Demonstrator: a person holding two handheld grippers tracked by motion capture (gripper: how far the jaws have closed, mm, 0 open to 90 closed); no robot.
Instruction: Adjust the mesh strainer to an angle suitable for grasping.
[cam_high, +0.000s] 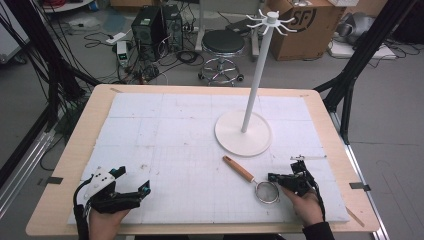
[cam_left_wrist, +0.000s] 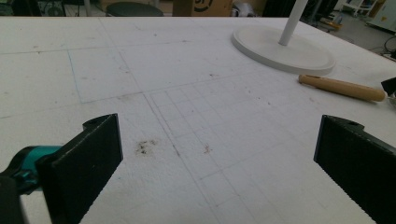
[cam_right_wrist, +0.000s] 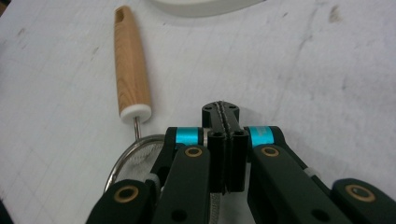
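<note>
A small metal strainer (cam_high: 267, 192) with a wooden handle (cam_high: 239, 169) lies flat on the white foam mat, in front of the stand. My right gripper (cam_high: 272, 176) is shut and hovers over the strainer's far rim, with nothing seen between its jaws. In the right gripper view the shut gripper (cam_right_wrist: 221, 109) sits above the wire bowl (cam_right_wrist: 135, 149), and the handle (cam_right_wrist: 132, 70) points away to the left. My left gripper (cam_high: 133, 179) rests open at the mat's near left corner. In the left gripper view that gripper (cam_left_wrist: 217, 154) frames bare mat, with the handle (cam_left_wrist: 341, 87) far to the right.
A white hook stand (cam_high: 255, 75) rises from a round base (cam_high: 243, 133) at the mat's centre right, its hooks bare. The base also shows in the left gripper view (cam_left_wrist: 280, 51). A wooden table edge (cam_high: 70, 150) rings the mat. A stool (cam_high: 222, 45) and boxes stand beyond.
</note>
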